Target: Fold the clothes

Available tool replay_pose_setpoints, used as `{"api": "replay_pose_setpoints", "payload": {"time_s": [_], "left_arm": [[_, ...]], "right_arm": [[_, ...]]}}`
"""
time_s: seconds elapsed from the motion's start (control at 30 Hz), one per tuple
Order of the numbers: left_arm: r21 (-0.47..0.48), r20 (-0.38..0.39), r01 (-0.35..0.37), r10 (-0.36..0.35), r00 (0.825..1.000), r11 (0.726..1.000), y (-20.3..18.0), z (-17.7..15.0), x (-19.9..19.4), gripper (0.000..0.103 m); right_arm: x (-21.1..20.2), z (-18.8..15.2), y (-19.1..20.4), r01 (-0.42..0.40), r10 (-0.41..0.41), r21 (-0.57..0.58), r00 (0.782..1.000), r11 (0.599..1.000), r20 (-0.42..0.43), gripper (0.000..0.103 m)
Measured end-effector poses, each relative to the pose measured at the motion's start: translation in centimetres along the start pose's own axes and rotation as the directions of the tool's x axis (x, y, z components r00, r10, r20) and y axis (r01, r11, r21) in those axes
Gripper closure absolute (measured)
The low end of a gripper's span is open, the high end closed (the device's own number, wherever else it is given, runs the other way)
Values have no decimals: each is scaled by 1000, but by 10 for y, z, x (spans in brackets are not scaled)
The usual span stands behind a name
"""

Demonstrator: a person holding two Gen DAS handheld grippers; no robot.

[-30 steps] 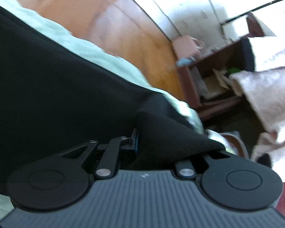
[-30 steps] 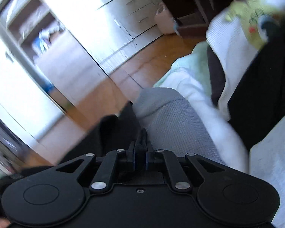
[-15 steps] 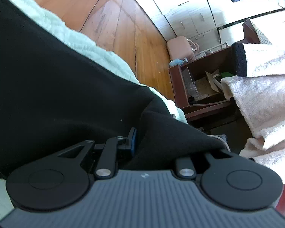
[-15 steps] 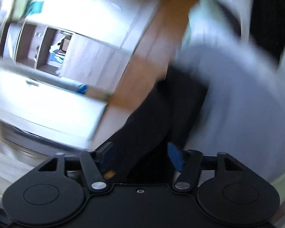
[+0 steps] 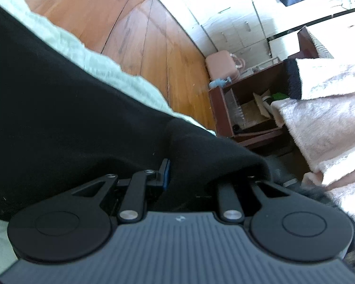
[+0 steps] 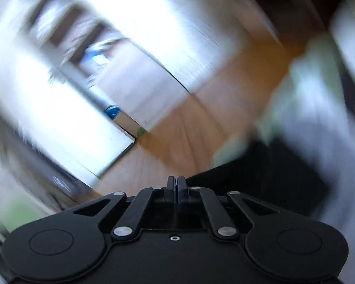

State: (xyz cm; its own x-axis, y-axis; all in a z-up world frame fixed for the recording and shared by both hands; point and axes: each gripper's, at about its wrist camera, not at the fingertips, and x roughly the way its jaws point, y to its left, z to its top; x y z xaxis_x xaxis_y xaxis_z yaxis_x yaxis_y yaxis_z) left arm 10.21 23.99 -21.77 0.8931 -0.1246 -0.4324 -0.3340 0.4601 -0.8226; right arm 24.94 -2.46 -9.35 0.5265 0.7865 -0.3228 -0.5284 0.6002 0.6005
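Observation:
In the left wrist view a black garment (image 5: 59,118) fills the left and middle and lies over a mint-green bedspread (image 5: 71,47). My left gripper (image 5: 177,174) is shut on a fold of it. The cloth drapes over and hides the right finger; the left finger's blue pad (image 5: 166,171) presses against the fold. In the blurred right wrist view my right gripper (image 6: 176,184) is shut with its pads together and nothing between them. A corner of black cloth (image 6: 272,172) lies to its right, apart from the fingers.
A fluffy pale pink garment (image 5: 324,123) is piled at the right. Beyond the bed's edge is a wooden floor (image 5: 153,47), a dark red open shelf (image 5: 224,108), a pink bag (image 5: 221,65) and white cabinets (image 5: 236,23). Blurred pale cloth (image 6: 319,130) is at the right view's edge.
The right gripper stood open over black cloth half a second ago, then shut empty and swung up and away. The left gripper rose a little, still gripping the black garment.

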Motion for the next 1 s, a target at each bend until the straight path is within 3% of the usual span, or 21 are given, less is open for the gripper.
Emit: {"api": "replay_pose_setpoints", "payload": {"time_s": [0.1, 0.13, 0.17, 0.23, 0.27, 0.3, 0.33, 0.37, 0.43, 0.57, 0.7, 0.77, 0.87, 0.93, 0.97, 1.0], "left_arm": [[52, -30, -18, 20, 999, 998, -8, -3, 6, 80], [79, -65, -38, 43, 997, 996, -10, -8, 15, 68], [109, -110, -60, 72, 991, 992, -12, -13, 27, 56], [151, -172, -107, 133, 976, 983, -14, -24, 48, 57], [172, -176, -121, 152, 973, 978, -15, -30, 54, 57], [184, -164, -131, 162, 973, 974, -17, -33, 55, 57], [189, -148, -139, 169, 974, 972, -18, -35, 55, 61], [179, -134, -142, 167, 977, 974, -19, -34, 54, 69], [129, -108, -123, 138, 985, 984, -16, -27, 47, 77], [62, -96, -86, 92, 991, 994, -9, -19, 39, 77], [106, -120, -92, 104, 987, 990, -15, -28, 41, 78], [94, -119, -81, 92, 989, 992, -13, -29, 38, 79], [84, -124, -69, 79, 989, 994, -8, -26, 33, 79], [119, -120, -83, 98, 988, 989, -8, -25, 30, 79], [132, -116, -87, 102, 988, 987, -9, -25, 29, 79], [142, -112, -89, 105, 988, 986, -10, -25, 27, 79]], "right_arm": [[-28, 17, 14, 74, -54, -253, 995, 965, 81, 101], [-26, 18, 3, 156, -140, -270, 987, 950, 77, 101], [-24, 19, -8, 236, -225, -287, 972, 928, 74, 99], [-16, 19, -38, 419, -426, -246, 904, 874, 26, 88], [-17, 17, -54, 422, -434, -173, 900, 890, -38, 88], [-26, 12, -69, 359, -363, -59, 928, 932, -86, 87], [-34, 5, -81, 294, -286, 56, 951, 954, -118, 78], [-40, -3, -88, 228, -208, 165, 970, 960, -126, 54], [-48, -23, -97, 136, -99, 336, 987, 932, -126, 29], [-40, -57, -94, 45, 41, 527, 988, 849, -150, 27], [-19, -83, -86, 10, 111, 619, 981, 785, -156, 27], [-6, -96, -90, -24, 155, 706, 980, 708, -121, 25], [9, -118, -95, -94, 230, 840, 972, 535, -38, 21], [16, -124, -93, -125, 262, 880, 965, 458, 1, 20], [18, -125, -92, -134, 268, 891, 963, 434, 14, 20], [20, -122, -90, -127, 252, 886, 968, 446, 12, 20]]}}
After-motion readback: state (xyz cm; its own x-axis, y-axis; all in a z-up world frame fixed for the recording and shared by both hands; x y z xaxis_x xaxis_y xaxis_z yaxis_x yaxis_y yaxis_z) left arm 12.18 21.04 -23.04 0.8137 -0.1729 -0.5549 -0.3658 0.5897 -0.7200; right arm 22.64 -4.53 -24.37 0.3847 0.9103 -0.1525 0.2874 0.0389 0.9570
